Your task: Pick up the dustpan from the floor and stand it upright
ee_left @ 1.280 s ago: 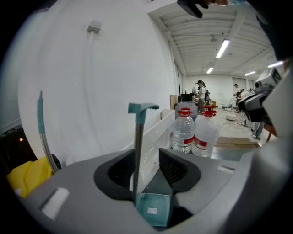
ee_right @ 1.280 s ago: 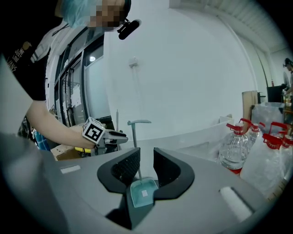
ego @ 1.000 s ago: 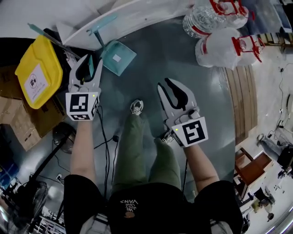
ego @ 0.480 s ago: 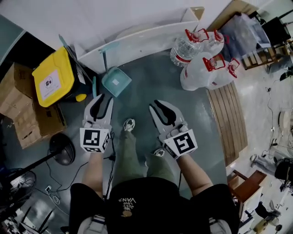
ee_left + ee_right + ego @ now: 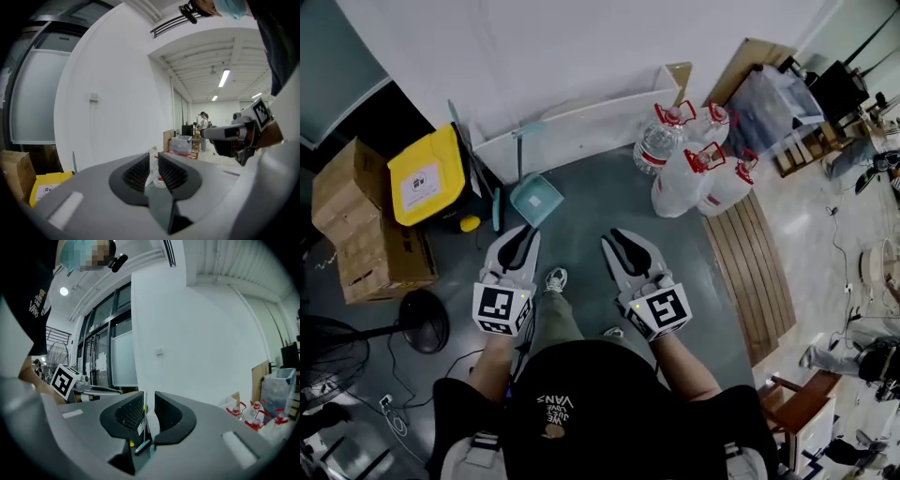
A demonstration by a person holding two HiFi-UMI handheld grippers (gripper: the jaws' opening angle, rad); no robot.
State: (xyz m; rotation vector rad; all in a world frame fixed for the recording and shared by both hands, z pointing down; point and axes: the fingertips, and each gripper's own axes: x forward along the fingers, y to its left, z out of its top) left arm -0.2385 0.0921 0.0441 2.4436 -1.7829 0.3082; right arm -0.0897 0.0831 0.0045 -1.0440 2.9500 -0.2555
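The teal dustpan [image 5: 534,199] rests on the grey floor with its long handle [image 5: 517,145] leaning toward the white panel [image 5: 581,127] at the wall. Both grippers are held up in front of the person, well short of the dustpan. My left gripper [image 5: 523,234] shows a narrow gap with nothing in it; its jaws have just been closing. A slim gap also shows in my right gripper [image 5: 615,238], empty too. Each gripper view looks level across the room, and the left gripper view shows the right gripper [image 5: 234,136].
A yellow-lidded bin [image 5: 427,173] and cardboard boxes [image 5: 361,225] stand at the left, with a thin teal stick [image 5: 495,208] beside the bin. Several water bottles [image 5: 694,164] stand at the right by a wooden pallet [image 5: 755,272]. A fan base [image 5: 424,321] and cables lie near my feet.
Both grippers have come up and back, away from the dustpan, which now looks smaller and farther off. The left jaws have narrowed. The dustpan has stayed by the panel.
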